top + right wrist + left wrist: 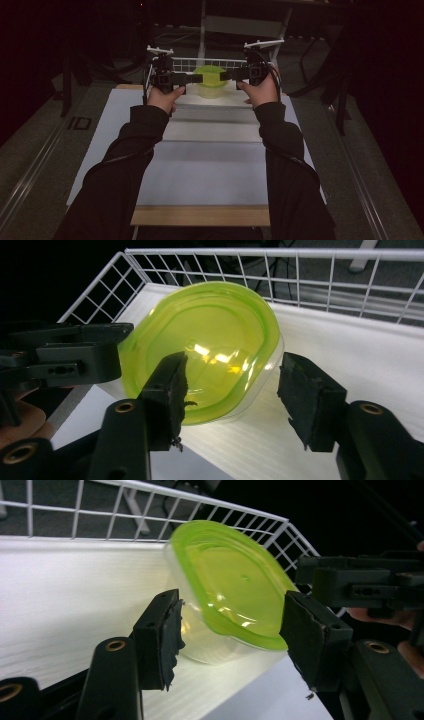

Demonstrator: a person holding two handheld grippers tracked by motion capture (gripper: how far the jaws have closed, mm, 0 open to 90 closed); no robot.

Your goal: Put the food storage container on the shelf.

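White table [210,170]: green-lidded container [210,80] between left gripper [192,78], right gripper [229,75]; both parted, unclamped.

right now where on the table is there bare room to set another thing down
Free: the broad white tabletop between the two sleeves, and the white shelf beside the clear tub with the lime-green lid, up to the white wire rail. Crowded: around the tub, with left gripper and right gripper open beside it.
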